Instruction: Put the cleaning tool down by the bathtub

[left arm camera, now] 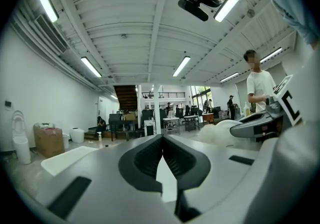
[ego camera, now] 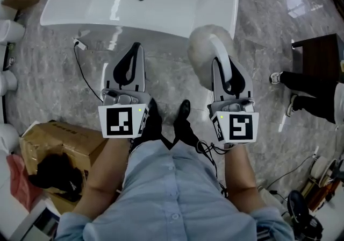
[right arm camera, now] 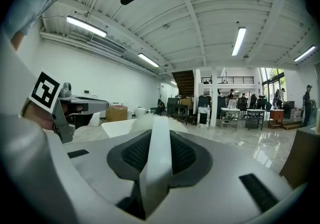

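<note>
The white bathtub [ego camera: 161, 26] lies across the top of the head view. The cleaning tool is a fluffy pale duster head [ego camera: 203, 46] on a white handle [ego camera: 219, 50]. My right gripper [ego camera: 223, 66] is shut on that handle, with the fluffy head held above the floor just in front of the tub's near right corner. In the right gripper view the handle [right arm camera: 159, 158] runs up between the dark pads [right arm camera: 186, 154]. My left gripper [ego camera: 132, 58] is level with it to the left, shut and empty; its pads [left arm camera: 145, 155] meet at the tip.
A cable with a plug [ego camera: 80, 45] lies on the marble floor by the tub's near left corner. A cardboard box [ego camera: 60, 147] stands at lower left. Another person's legs [ego camera: 306, 90] and a dark table [ego camera: 321, 56] are at right. White toilets [ego camera: 8, 31] line the left edge.
</note>
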### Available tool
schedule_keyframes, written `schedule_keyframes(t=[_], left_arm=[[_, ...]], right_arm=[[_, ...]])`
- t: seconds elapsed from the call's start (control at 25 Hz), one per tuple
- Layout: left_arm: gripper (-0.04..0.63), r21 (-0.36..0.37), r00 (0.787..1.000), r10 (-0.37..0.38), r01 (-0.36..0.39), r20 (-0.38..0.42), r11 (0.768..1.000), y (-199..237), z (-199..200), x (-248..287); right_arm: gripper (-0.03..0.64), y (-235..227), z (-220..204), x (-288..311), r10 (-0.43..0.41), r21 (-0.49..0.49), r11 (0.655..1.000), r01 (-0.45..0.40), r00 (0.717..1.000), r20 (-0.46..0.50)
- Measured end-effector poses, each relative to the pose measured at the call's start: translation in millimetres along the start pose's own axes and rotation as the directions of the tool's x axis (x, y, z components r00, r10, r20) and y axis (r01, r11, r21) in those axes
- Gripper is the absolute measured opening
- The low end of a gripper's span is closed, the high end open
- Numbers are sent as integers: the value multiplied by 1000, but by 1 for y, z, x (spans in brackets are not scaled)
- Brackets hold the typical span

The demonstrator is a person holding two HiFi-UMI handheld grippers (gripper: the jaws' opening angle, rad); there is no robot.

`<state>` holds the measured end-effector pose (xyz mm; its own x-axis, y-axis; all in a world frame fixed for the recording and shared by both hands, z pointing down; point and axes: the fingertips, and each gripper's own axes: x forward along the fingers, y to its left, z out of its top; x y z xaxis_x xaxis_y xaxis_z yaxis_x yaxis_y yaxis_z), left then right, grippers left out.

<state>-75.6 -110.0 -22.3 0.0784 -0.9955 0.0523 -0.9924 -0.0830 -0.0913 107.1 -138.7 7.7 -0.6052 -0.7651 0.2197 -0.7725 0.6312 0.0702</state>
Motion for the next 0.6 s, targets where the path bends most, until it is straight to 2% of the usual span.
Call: schedule_keyframes(t=[0.24,0.6], left_arm=[[15,-15,999,-10,9,-47,1000,11,-54,7],[15,-33,996,-15,12,-92,999,23,-144,20]], right_arm=[[101,18,-53,20,29,10,1000,-29,997,-73],[101,42,-134,57,80,31,997,-76,989,-127]])
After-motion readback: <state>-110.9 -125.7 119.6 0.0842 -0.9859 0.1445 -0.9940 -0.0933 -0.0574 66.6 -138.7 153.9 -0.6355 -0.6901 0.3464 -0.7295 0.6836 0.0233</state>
